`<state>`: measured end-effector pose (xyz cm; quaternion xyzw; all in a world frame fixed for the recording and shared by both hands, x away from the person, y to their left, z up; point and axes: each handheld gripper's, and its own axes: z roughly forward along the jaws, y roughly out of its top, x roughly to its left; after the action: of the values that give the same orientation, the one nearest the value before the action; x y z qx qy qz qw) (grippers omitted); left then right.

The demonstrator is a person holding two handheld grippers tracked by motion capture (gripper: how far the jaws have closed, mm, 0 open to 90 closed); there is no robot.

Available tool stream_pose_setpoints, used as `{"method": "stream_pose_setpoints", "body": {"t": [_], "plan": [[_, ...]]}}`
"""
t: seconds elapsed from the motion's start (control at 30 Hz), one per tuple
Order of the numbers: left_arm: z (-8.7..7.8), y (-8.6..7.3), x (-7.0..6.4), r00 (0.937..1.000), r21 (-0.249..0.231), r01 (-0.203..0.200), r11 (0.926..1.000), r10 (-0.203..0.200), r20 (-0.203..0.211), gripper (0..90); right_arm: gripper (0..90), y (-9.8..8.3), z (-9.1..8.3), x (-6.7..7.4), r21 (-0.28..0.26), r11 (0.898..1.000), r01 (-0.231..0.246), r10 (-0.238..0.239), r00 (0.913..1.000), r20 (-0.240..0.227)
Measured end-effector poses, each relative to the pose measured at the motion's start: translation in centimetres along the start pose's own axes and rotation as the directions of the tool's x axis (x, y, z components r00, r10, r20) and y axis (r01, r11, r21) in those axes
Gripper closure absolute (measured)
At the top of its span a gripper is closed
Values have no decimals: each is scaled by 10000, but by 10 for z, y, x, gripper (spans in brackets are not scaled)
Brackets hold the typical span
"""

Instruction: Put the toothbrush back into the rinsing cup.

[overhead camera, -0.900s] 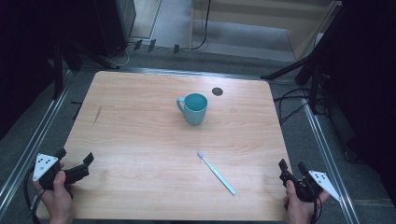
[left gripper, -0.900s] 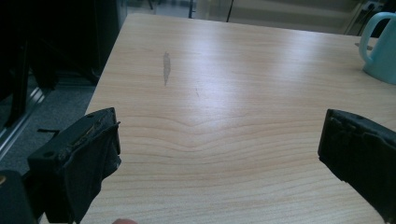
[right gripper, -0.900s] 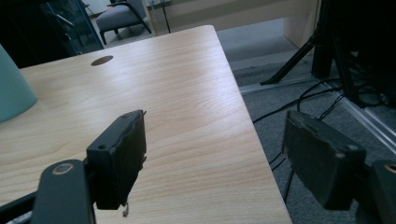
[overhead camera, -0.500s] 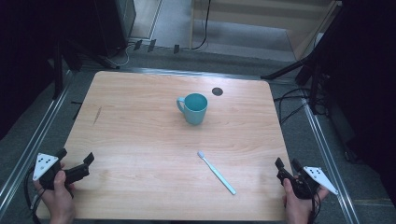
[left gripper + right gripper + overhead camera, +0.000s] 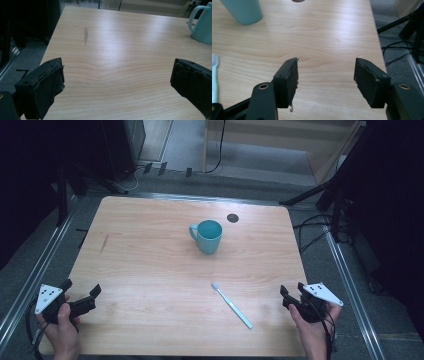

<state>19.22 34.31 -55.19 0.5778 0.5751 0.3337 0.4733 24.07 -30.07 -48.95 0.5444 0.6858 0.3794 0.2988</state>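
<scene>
A teal mug (image 5: 207, 236) stands upright near the middle of the wooden table (image 5: 150, 250), handle to its left. A light blue toothbrush (image 5: 231, 305) lies flat toward the front, head pointing away from me. My left gripper (image 5: 80, 290) rests at the front left corner, open wide with only bare wood between its jaws (image 5: 117, 72); the mug (image 5: 202, 25) is far off at the upper right of the left gripper view. My right gripper (image 5: 292, 290) is at the front right, open and empty (image 5: 327, 72). In its view the toothbrush (image 5: 214, 75) lies off to the left and the mug (image 5: 244, 11) beyond.
A small dark round hole (image 5: 232, 217) sits in the tabletop behind the mug. A dark streak (image 5: 104, 242) marks the wood at the left. Metal rails (image 5: 30, 275) run along both sides of the table, and cables (image 5: 315, 237) lie on the floor at the right.
My right gripper has moved left and a little forward, from the table's right edge in over the wood. The left gripper, mug and toothbrush have stayed put.
</scene>
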Motion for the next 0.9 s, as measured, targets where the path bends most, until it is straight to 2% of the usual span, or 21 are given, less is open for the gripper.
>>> {"method": "stream_pose_setpoints", "body": {"t": [0.07, 0.17, 0.23, 0.27, 0.3, 0.33, 0.4, 0.43, 0.47, 0.5, 0.53, 0.57, 0.67, 0.7, 0.77, 0.8, 0.83, 0.87, 0.9], "plan": [[0, 0, 0, 10000, 30, -21, 10000, 21, -6, 0, 369, 6, 3, 2, 285, 9994, 216, -210, 9996, -202], [0, 0, 0, 10000, 20, 7, 10000, -7, -47, 0, 373, 11, 5, 5, 577, 9976, 392, -378, 9990, -251], [0, 0, 0, 10000, 29, 16, 10000, -16, -72, 0, 396, 18, 8, 7, 1069, 9921, 662, -628, 9974, -355], [0, 0, 1, 10000, 32, 31, 10000, -31, -69, 0, 411, 25, 9, 10, 1766, 9807, 835, -788, 9963, -333], [0, 0, 1, 10000, 22, 50, 10000, -50, -66, 0, 411, 25, 9, 10, 1766, 9807, 835, -788, 9963, -333], [1, 0, 1, 9999, 44, 91, 9999, -91, -46, 0, 418, 28, 10, 11, 1984, 9759, 909, -847, 9956, -395], [1, 0, 2, 9999, 53, 151, 9999, -151, -49, 0, 424, 37, 13, 15, 2773, 9533, 1196, -1034, 9920, -724], [1, 0, 2, 9998, 54, 169, 9998, -168, -44, 0, 426, 42, 16, 19, 3336, 9319, 1427, -1168, 9885, -964], [1, 0, 2, 9998, 54, 169, 9998, -168, -44, 0, 426, 42, 16, 19, 3336, 9319, 1427, -1168, 9885, -964], [1, 0, 2, 9999, 65, 154, 9999, -154, -32, 0, 449, 47, 19, 22, 3759, 9147, 1483, -1223, 9882, -922], [1, 0, 2, 9999, 65, 154, 9999, -154, -32, 0, 446, 49, 21, 24, 3973, 9039, 1581, -1335, 9870, -891], [1, 1, 1, 9999, 71, 155, 9999, -155, -32, 0, 446, 49, 21, 24, 3973, 9039, 1581, -1335, 9870, -891], [1, 1, 2, 9999, 87, 164, 9998, -163, -52, 0, 468, 56, 26, 28, 4445, 8754, 1902, -1516, 9810, -1213], [1, 1, 2, 9998, 97, 172, 9998, -171, -49, 0, 465, 57, 27, 29, 4524, 8686, 2022, -1595, 9785, -1311], [1, 1, 2, 9998, 111, 189, 9998, -189, -73, 0, 438, 61, 29, 33, 4809, 8459, 2307, -1801, 9722, -1495], [1, 1, 2, 9998, 110, 196, 9997, -195, -92, 0, 413, 62, 31, 36, 4974, 8310, 2489, -2015, 9683, -1478], [1, 1, 2, 9998, 111, 196, 9997, -195, -98, 0, 408, 64, 33, 43, 5207, 8026, 2909, -2650, 9560, -1256], [1, 1, 2, 9998, 111, 196, 9997, -195, -98, 0, 408, 64, 33, 43, 5207, 8026, 2909, -2650, 9560, -1256], [1, 1, 2, 9997, 113, 204, 9997, -203, -102, 0, 401, 65, 34, 46, 5265, 7949, 3016, -2738, 9526, -1324]]}}
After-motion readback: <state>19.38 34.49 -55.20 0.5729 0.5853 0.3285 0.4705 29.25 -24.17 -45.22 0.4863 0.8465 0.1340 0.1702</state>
